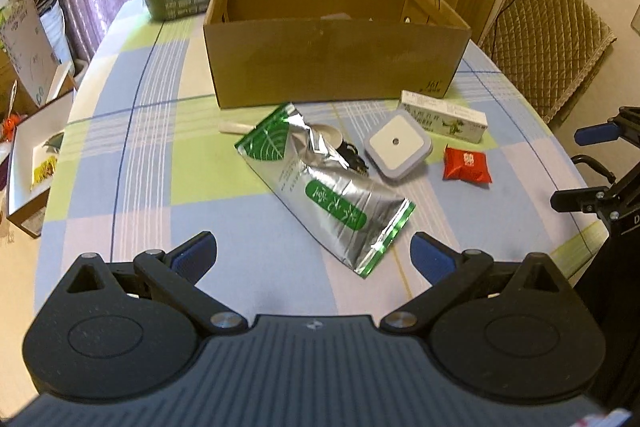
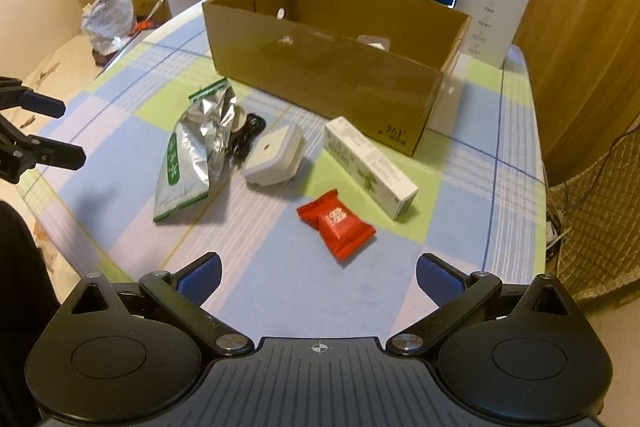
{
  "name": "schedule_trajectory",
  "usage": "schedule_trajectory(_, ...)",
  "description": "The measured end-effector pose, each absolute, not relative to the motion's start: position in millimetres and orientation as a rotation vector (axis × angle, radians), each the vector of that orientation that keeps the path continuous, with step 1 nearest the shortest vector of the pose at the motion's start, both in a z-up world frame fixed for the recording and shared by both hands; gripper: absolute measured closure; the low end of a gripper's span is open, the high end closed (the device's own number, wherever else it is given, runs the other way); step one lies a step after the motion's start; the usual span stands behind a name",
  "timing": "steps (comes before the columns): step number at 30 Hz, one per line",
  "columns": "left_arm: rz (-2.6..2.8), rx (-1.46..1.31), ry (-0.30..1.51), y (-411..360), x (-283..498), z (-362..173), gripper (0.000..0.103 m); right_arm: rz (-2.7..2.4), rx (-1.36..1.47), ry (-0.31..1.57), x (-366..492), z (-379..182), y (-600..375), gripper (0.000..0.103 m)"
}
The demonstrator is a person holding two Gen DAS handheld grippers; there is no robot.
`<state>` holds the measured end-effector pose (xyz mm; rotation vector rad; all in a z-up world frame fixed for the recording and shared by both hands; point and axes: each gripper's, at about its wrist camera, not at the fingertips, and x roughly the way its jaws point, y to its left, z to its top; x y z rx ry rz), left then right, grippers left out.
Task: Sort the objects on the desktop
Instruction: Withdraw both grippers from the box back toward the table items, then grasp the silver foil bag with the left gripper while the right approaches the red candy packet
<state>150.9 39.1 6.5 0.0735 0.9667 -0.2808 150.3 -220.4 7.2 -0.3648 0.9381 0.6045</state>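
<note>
Clutter is spread over the checked tablecloth (image 1: pixel 132 163) in front of an open cardboard box (image 1: pixel 336 67), into which the things are presumably to be sorted. Both tools are held above the near edge of the table with nothing between their fingers: the left gripper (image 1: pixel 314 259) is spread wide before the foil pouch (image 1: pixel 320 187), and the right gripper (image 2: pixel 318 277) is spread wide before the red candy packet (image 2: pixel 336 223).

Several slips can be foreseen. The crumpled pouch lies partly over a black cable (image 1: pixel 354 159) and a small round thing, so these could be dragged along if it is lifted. The candy packet is thin and slick and might be pushed away instead of pinched. The white square plug-in light (image 2: pixel 272 157) sits just beside the pouch, near the long white carton (image 2: pixel 370 173), and could be knocked. The two tools could also be brought into collision.
</note>
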Motion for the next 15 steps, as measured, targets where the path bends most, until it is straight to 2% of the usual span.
schedule_trajectory(15, -0.263, 0.063, 1.04, 26, 187, -25, 0.002, 0.682, -0.444, 0.957, 171, -22, -209, 0.002)
